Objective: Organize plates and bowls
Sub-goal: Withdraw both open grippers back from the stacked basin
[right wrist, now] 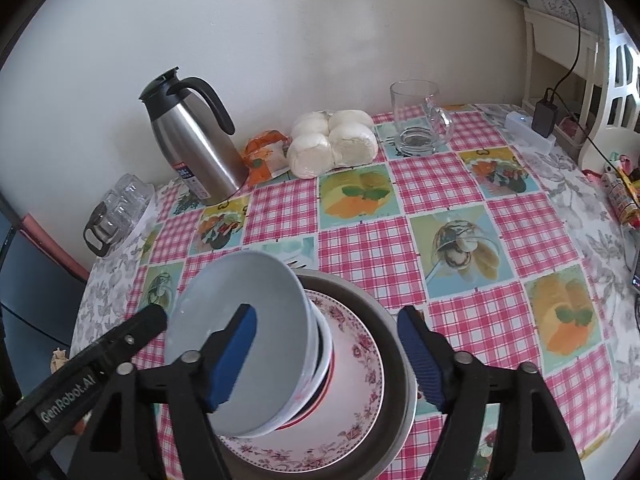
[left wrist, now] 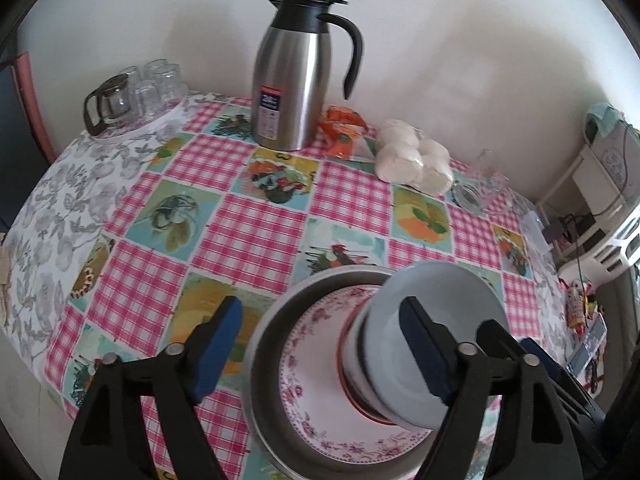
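A pale grey bowl (left wrist: 448,284) (right wrist: 240,284) tops a stack, nested in a white bowl with a red rim (left wrist: 360,352) (right wrist: 326,340). Both stand on a pink-flowered plate (left wrist: 304,392) (right wrist: 360,344), which lies in a round metal dish (left wrist: 272,320) (right wrist: 352,286) on the checked tablecloth. My left gripper (left wrist: 320,344) is open and straddles the stack's left side, one blue pad in front of the grey bowl's wall. My right gripper (right wrist: 326,356) is open over the right side, one pad above the bowl's inside and the other beyond the dish rim. Nothing is held.
At the back by the wall stand a steel thermos jug (left wrist: 288,80) (right wrist: 196,140), a tray of upturned glasses (left wrist: 132,92), an orange packet (left wrist: 344,132), a bag of white buns (left wrist: 416,156) and a glass mug (right wrist: 420,120). A charger and power strip (right wrist: 532,128) lie far right.
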A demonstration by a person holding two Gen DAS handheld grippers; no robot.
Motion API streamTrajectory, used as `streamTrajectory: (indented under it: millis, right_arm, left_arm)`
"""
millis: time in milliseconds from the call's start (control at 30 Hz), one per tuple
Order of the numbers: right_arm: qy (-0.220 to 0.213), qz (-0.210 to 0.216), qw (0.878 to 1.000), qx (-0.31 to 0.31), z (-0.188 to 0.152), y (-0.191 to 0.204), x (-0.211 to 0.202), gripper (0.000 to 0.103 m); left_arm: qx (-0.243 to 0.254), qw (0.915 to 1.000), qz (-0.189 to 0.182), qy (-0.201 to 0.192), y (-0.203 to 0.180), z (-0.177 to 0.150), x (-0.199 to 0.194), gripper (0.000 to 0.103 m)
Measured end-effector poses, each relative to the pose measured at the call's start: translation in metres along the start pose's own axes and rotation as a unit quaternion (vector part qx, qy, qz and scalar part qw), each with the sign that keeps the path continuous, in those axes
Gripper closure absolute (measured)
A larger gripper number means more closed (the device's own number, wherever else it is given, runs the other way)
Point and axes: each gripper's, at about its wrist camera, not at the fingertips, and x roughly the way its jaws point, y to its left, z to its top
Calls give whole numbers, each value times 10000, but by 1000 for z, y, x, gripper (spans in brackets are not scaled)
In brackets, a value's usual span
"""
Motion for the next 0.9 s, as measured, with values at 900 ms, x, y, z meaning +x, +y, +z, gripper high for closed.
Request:
streamTrajectory:
  millis: [900]
  right_arm:
    - [-34,-96,9999,-59,0,-6,3,0]
  left_arm:
    - [-123,9980,619,70,21,1,13,7]
